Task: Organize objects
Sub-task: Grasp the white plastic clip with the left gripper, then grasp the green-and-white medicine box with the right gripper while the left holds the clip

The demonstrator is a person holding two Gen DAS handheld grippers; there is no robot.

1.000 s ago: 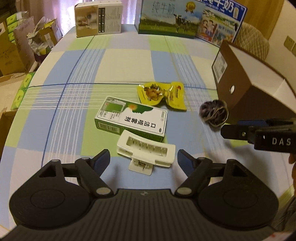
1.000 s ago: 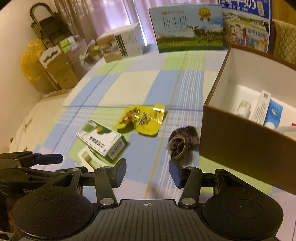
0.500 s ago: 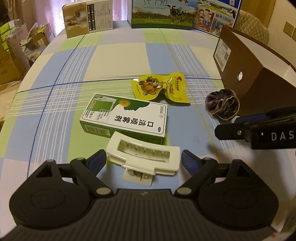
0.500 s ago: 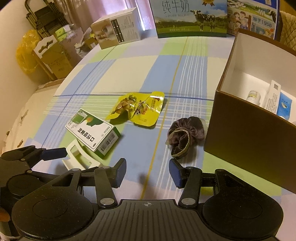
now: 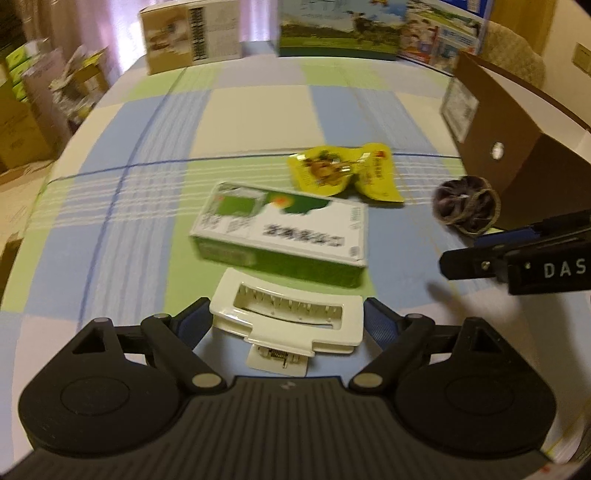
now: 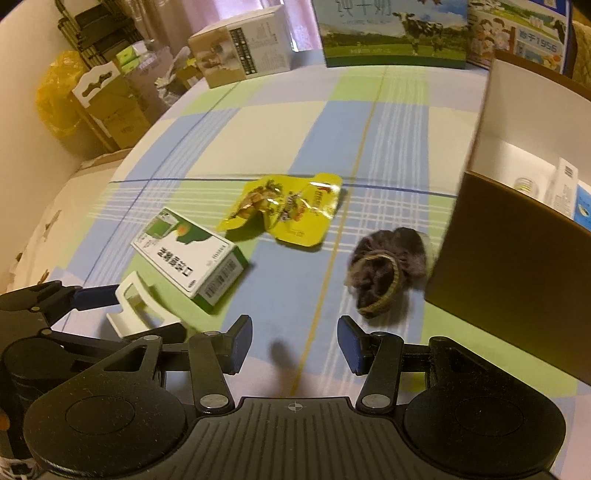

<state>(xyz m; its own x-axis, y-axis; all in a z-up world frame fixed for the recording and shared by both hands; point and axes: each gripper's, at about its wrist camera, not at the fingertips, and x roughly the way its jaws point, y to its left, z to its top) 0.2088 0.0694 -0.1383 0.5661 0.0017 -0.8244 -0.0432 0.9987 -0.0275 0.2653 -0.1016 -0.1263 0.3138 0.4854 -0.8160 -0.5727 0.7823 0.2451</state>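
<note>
We see the left gripper [image 5: 288, 317] low over the table [image 5: 258, 110], its jaws spread wide with the white hair claw clip [image 5: 286, 321] lying between the blue fingertips [image 5: 192, 319]; the fingers sit just beside the clip's two ends, and we cannot tell whether they touch it. Just beyond the clip lies the green and white medicine box [image 5: 284, 232], flat on the checked tablecloth [image 5: 155, 229], and beyond that the crumpled yellow snack pouch [image 5: 343, 173]. To the right, the dark hair scrunchie [image 5: 465, 208] rests close against the side of the brown cardboard box [image 5: 509, 147]. From the right wrist view, we find the right gripper [image 6: 295, 349] with its jaws parted and nothing between them, held above the cloth with the scrunchie [image 6: 384, 273] just ahead of its right fingertip. The brown box [image 6: 517, 277] stands open at the right, and inside it we make out a small bottle [image 6: 524, 184] and a few slim packets [image 6: 565, 192], too blurred to name. At the far edge of the table stand a beige carton [image 6: 240, 46] and a milk carton with a cow picture [image 6: 395, 33]. Both views are somewhat smeared.
</note>
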